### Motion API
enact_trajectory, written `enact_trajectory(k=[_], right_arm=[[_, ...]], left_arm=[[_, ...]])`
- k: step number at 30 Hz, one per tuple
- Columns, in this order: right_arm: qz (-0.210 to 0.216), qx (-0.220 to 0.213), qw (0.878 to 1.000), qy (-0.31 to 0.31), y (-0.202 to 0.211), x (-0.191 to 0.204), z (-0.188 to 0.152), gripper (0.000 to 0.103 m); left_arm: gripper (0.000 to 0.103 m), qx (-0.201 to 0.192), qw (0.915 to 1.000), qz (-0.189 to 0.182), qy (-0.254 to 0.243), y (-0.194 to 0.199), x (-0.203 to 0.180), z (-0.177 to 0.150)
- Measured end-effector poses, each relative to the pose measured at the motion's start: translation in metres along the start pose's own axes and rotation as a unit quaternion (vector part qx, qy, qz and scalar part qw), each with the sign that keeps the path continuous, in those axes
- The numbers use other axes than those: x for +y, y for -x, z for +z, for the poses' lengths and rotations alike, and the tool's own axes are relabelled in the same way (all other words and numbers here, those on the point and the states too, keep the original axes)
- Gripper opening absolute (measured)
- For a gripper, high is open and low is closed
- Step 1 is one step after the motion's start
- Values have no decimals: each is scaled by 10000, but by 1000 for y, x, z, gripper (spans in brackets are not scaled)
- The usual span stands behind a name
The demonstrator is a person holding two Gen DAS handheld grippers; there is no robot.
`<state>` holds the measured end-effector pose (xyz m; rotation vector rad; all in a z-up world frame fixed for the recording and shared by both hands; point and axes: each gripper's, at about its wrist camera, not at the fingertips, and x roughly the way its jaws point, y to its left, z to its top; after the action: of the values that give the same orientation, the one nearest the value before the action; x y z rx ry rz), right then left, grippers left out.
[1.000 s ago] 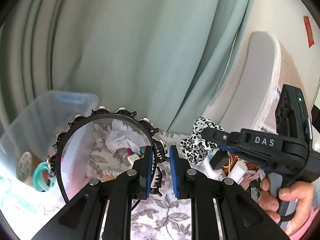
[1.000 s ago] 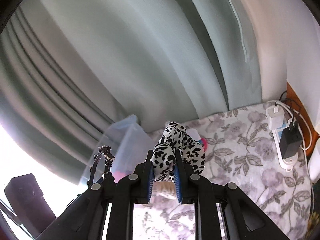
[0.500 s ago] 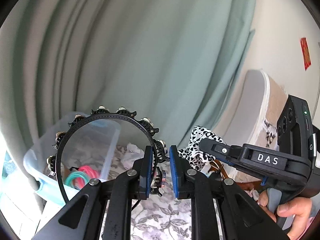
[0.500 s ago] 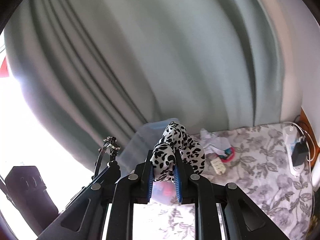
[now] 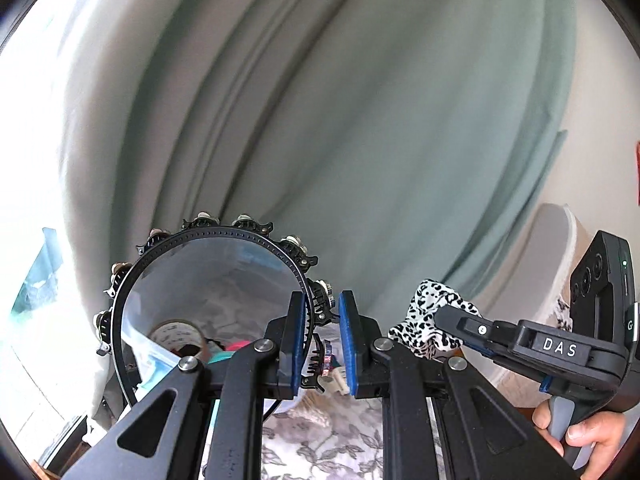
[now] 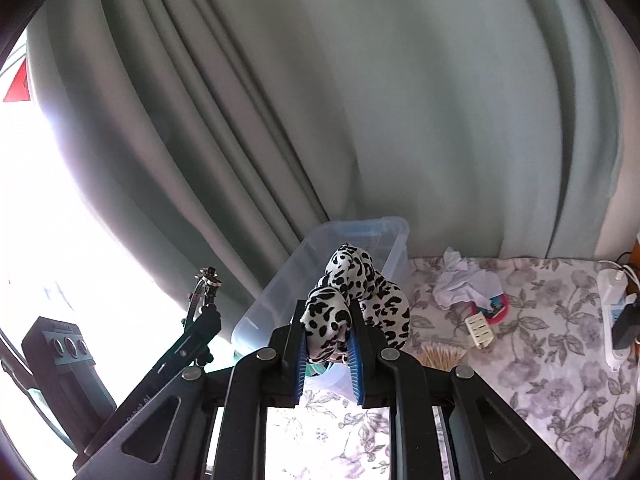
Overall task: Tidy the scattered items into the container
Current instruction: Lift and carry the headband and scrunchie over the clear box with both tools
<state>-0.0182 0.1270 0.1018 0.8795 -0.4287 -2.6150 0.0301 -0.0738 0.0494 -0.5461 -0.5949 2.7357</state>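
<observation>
Carrying a studded headband (image 5: 208,236) clamped in my left gripper (image 5: 320,336) and a leopard scrunchie (image 6: 356,300) clamped in my right gripper (image 6: 329,356), both near the clear bin (image 6: 360,236), I'd centre each above the opening before letting go.

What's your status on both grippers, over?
Left gripper shut on studded headband. Right gripper shut on leopard scrunchie. Clear bin ahead, path open.
</observation>
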Motion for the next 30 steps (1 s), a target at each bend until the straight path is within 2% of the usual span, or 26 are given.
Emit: enact_trajectory(k=[9, 16, 20, 30], right_arm=[[53, 485, 9986, 213, -57, 11, -7, 19], [175, 781, 9961, 375, -98, 17, -16, 19], [208, 814, 9955, 444, -113, 16, -18, 19], [156, 897, 9944, 545, -144, 6, -18, 20]], left_arm=[[17, 52, 9995, 47, 292, -13, 33, -6], [17, 71, 9994, -11, 334, -29, 47, -9], [17, 24, 9993, -126, 357, -25, 46, -10], [17, 17, 9989, -344, 324, -47, 53, -14]])
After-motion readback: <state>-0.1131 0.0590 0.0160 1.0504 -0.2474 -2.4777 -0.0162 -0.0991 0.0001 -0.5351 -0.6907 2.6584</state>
